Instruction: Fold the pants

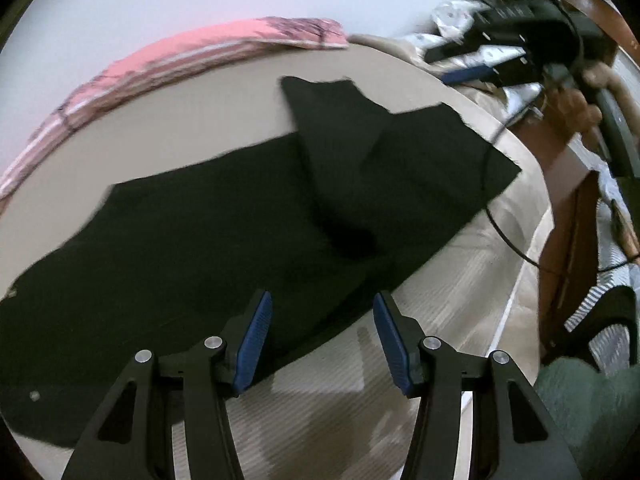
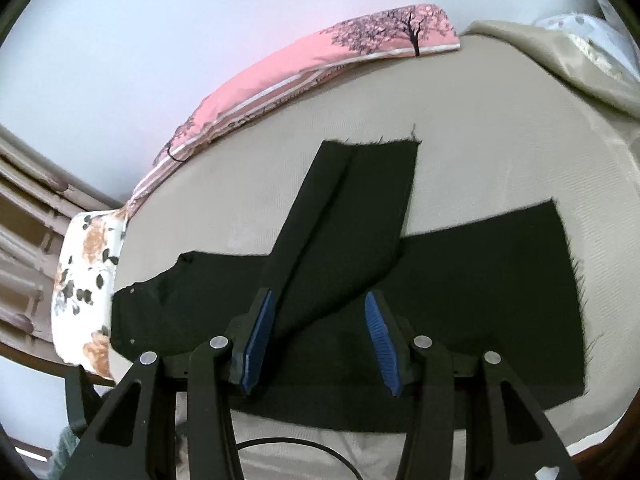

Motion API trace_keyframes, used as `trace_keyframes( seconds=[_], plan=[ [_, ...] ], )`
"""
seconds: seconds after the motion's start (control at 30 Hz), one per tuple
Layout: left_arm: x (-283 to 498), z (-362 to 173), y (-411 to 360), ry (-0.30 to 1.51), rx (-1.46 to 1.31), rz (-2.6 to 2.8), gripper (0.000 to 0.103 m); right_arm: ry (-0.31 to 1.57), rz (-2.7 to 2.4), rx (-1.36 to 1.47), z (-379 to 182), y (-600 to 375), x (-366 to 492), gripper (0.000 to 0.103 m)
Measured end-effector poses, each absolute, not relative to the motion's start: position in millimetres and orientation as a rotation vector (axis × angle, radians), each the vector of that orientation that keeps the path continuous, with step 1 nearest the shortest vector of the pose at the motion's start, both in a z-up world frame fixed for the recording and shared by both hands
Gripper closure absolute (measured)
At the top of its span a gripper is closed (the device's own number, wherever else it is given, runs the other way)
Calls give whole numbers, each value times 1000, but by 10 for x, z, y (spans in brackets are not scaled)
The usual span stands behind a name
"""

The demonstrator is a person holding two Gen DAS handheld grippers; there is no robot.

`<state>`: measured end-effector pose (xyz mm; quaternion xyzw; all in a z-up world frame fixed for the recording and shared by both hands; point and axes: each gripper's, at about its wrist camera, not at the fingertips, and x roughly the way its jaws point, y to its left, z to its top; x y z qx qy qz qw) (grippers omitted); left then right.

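Black pants point(image 1: 224, 232) lie spread on the beige bed point(image 1: 224, 108). One leg point(image 2: 352, 208) is thrown slantwise across the other leg point(image 2: 500, 280), and the waist end point(image 2: 152, 312) is at the left. In the left wrist view my left gripper point(image 1: 321, 300) hangs open above the pants' near edge, with nothing between its blue pads point(image 1: 256, 344). My right gripper point(image 2: 318, 296) is open over the crossed leg, clear of the cloth. It also shows in the left wrist view as the right gripper point(image 1: 444, 65), far right beyond the pants and held by a hand point(image 1: 576, 108).
A pink tree-print blanket point(image 2: 360, 44) runs along the bed's far edge by the wall. A floral pillow point(image 2: 84, 280) lies past the waist end and a beige quilt point(image 2: 560, 64) at the far right. A black cable point(image 1: 504, 232) trails over the near edge. A wooden bed frame point(image 1: 568, 220) borders it.
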<state>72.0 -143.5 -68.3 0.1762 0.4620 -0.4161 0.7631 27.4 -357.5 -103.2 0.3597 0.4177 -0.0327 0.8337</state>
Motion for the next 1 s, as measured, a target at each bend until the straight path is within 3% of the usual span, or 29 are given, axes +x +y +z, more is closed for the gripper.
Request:
trace_keyframes(
  seconds=[0.3,0.4,0.5,0.87,1.0],
  plan=[
    [683,-956,-1942,1040,409,-871,51,927,-33,762,-1305,-3806,887,58],
    [739,-1029,-1952,1067,391,-861,74,948,-10,780,-1434,-3876,1197,58],
    [785,-1098,-1941,1089,381,-844,83,958,25,846,-1627,-3976,1519,58],
    [903,-1081,-1877,1122,300,-856,88,942,85,952,-2081,-4078,1991,63],
    [961,-1067,-1821,1143,254,-847,88,848,125,1042,-2194,-4186,2116,71]
  ],
)
